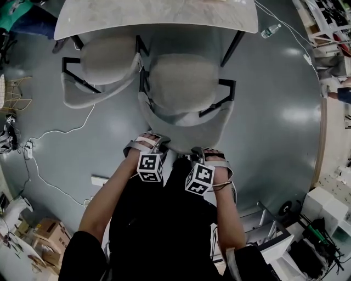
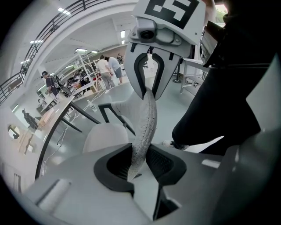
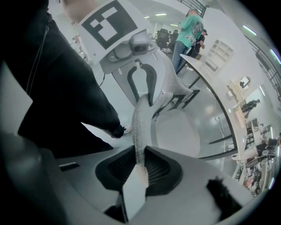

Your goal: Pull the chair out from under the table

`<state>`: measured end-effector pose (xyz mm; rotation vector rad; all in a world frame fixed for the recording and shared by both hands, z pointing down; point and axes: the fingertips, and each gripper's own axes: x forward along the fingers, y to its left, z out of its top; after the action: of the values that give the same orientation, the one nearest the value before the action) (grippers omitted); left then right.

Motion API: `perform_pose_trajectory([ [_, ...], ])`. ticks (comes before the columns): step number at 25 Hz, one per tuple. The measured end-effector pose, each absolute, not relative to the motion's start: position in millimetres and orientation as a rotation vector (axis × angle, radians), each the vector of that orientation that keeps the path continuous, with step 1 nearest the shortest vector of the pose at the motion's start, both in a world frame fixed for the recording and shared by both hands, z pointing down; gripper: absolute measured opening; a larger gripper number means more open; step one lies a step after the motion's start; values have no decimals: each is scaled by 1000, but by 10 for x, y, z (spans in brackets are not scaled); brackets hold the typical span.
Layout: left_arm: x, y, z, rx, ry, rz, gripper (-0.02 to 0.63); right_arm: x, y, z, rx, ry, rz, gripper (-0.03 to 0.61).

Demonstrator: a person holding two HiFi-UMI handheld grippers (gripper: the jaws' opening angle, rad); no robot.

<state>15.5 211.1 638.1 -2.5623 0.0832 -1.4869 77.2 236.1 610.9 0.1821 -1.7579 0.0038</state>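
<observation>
Our left gripper [image 2: 139, 165] and right gripper [image 3: 141, 167] are both squeezed tight on the top edge of the chair [image 1: 181, 88] back, side by side. The chair's seat front is close to the table's [image 1: 159, 19] near edge. We should pull both hands back together, straight and slow, so it does not twist or bump the other chair [image 1: 107, 60].

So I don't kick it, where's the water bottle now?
Head view, upper right: the water bottle lies on the floor just past the table's right corner, well clear of the gripped chair.
</observation>
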Motion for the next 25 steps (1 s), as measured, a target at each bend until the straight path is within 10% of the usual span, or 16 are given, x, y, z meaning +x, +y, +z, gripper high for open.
perform_pose_trajectory([
  [25, 96, 2173, 6400, -2578, 151, -1546, 107, 728, 2412, 6109, 160, -1760, -33, 72],
])
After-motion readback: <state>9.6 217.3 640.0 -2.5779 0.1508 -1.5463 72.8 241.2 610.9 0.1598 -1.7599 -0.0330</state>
